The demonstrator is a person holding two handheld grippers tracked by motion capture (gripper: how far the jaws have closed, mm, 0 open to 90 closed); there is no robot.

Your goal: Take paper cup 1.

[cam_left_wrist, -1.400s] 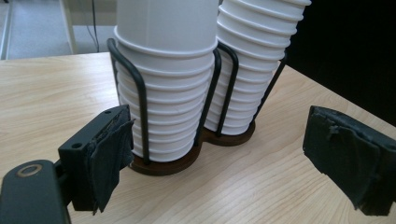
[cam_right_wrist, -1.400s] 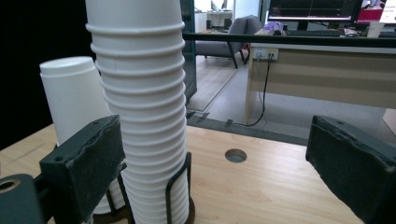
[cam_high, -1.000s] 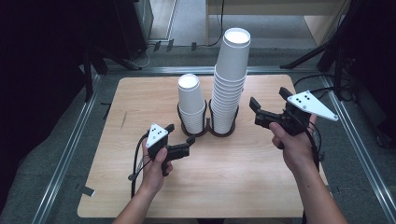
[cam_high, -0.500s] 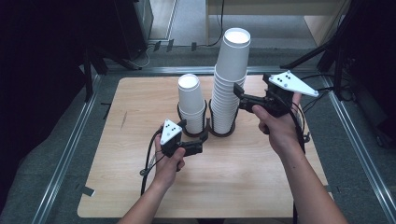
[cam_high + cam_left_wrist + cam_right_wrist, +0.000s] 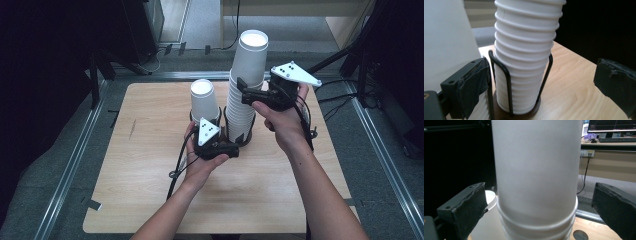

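The tall stack of white paper cups (image 5: 245, 90) stands in a black wire holder (image 5: 506, 82) on a round dark base, a little beyond the middle of the wooden table (image 5: 150, 200). Just to its left stands a shorter stack of cups (image 5: 204, 100) in a like holder. The right gripper (image 5: 243, 92) reaches in level from the right, high on the tall stack; its jaws have just been opening and stand spread wide on either side of the top cup (image 5: 536, 170), their pads clear of its wall. The left gripper (image 5: 232, 148) lies low at the near side of the tall stack's foot; its jaws have likewise just been opening and are released, the holder's wires and the lower cups between them, untouched as far as shows. A cable (image 5: 177, 165) trails from the left gripper toward the near edge.
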